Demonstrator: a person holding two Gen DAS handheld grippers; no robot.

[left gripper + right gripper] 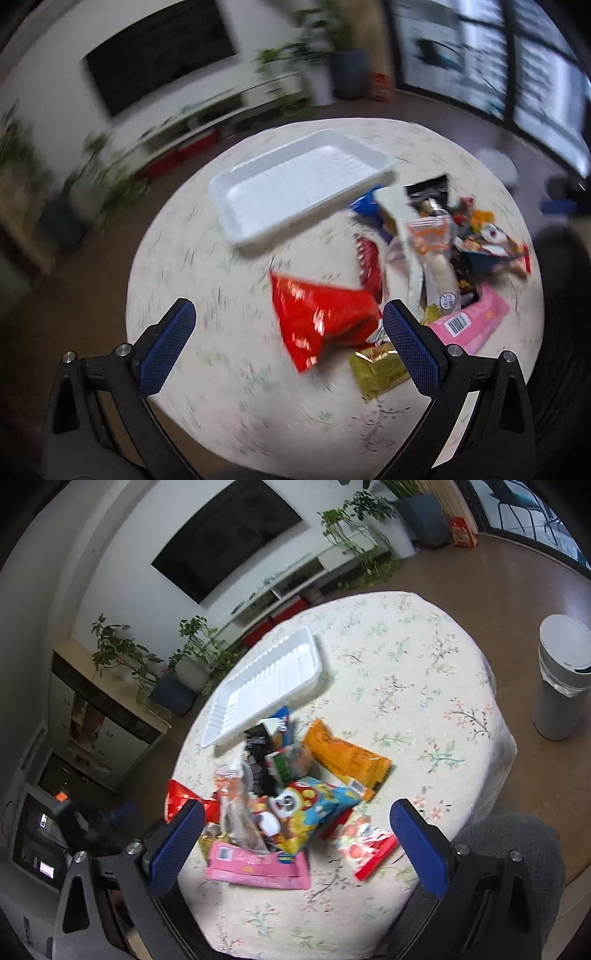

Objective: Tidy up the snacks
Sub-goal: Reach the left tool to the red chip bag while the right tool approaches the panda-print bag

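Both the left gripper (288, 347) and the right gripper (297, 843) hang above the round flowered table (424, 686) with jaws spread wide, gripping nothing. A heap of snack packets (291, 794) lies near the grippers, a red foil bag (321, 317) at its left edge. The empty white tray (295, 184) sits just beyond, touching the heap's far side.

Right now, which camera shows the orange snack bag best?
The right wrist view: the orange bag lies sharp and almost fully exposed at the pile's far right edge. In the left wrist view only a small, blurred orange patch shows behind other packets.
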